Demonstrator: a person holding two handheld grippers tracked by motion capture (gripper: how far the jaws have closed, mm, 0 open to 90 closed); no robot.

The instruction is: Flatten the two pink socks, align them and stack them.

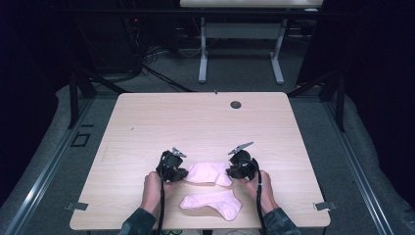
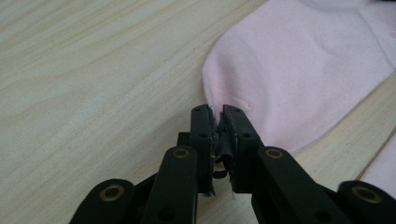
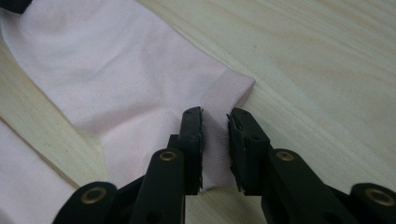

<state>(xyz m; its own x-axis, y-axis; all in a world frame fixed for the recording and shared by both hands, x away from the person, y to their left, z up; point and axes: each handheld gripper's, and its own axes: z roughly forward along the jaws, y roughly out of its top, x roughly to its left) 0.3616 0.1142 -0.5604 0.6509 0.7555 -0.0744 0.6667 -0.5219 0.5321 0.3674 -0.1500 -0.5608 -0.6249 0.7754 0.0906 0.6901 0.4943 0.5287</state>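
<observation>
Two pink socks lie near the front edge of the wooden table (image 1: 195, 117). The farther sock (image 1: 208, 172) stretches between my two grippers. My left gripper (image 1: 183, 173) sits at its left end; in the left gripper view the jaws (image 2: 217, 114) are pressed together on the rounded toe edge of the sock (image 2: 299, 70). My right gripper (image 1: 229, 171) is at its right end; in the right gripper view the jaws (image 3: 215, 116) straddle the cuff of the sock (image 3: 116, 79), with a strip of fabric pinched between the pads. The nearer sock (image 1: 210, 203) lies flat, untouched.
A small round grommet (image 1: 236, 104) sits near the table's far edge. Another white-legged table (image 1: 240, 49) stands behind on the grey floor. The second sock's edge shows at the lower right (image 2: 383, 163) and lower left (image 3: 23, 182) of the gripper views.
</observation>
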